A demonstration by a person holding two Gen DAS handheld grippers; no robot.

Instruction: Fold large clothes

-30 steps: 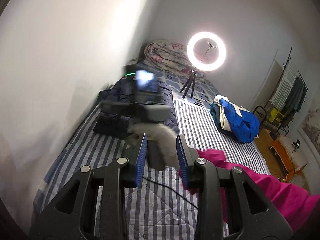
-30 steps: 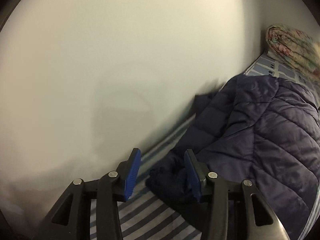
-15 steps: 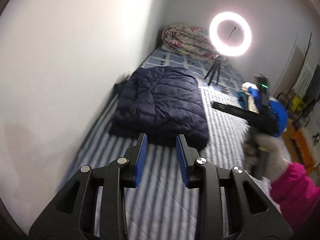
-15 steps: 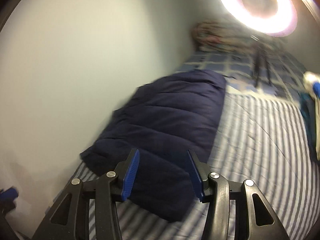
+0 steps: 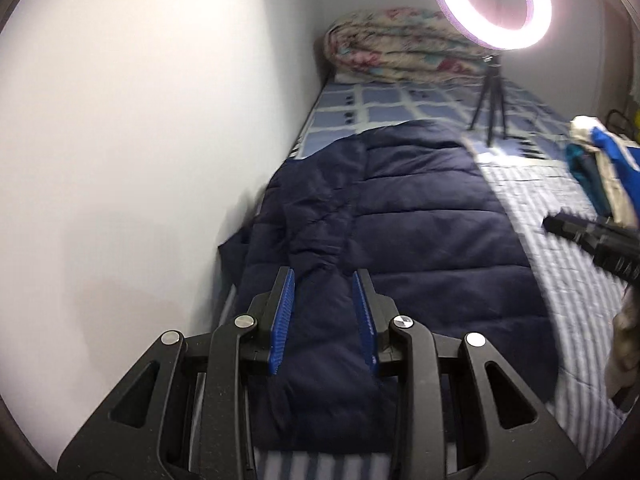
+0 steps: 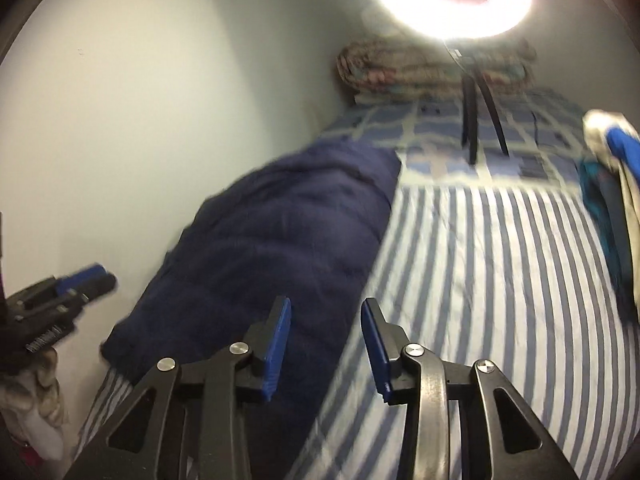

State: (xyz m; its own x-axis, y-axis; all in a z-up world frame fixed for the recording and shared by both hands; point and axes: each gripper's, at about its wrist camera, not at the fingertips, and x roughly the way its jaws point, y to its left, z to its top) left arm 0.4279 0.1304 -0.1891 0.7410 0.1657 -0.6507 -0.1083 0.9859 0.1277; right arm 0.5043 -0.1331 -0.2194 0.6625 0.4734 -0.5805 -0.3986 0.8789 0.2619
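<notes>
A dark navy quilted jacket lies folded lengthwise on the striped bed, close to the white wall; it also shows in the right wrist view. My left gripper is open and empty, hovering over the jacket's near left part. It appears at the left edge of the right wrist view. My right gripper is open and empty, above the jacket's near right edge. It appears blurred at the right of the left wrist view.
The bed has a blue-and-white striped sheet. A ring light on a tripod stands on the bed beyond the jacket. A rolled floral quilt lies at the head. A blue and white pile of clothes sits at the right.
Both grippers have pulled back from the jacket and swung round. The left one now hovers over its near part; the right one moved right, off the jacket's edge.
</notes>
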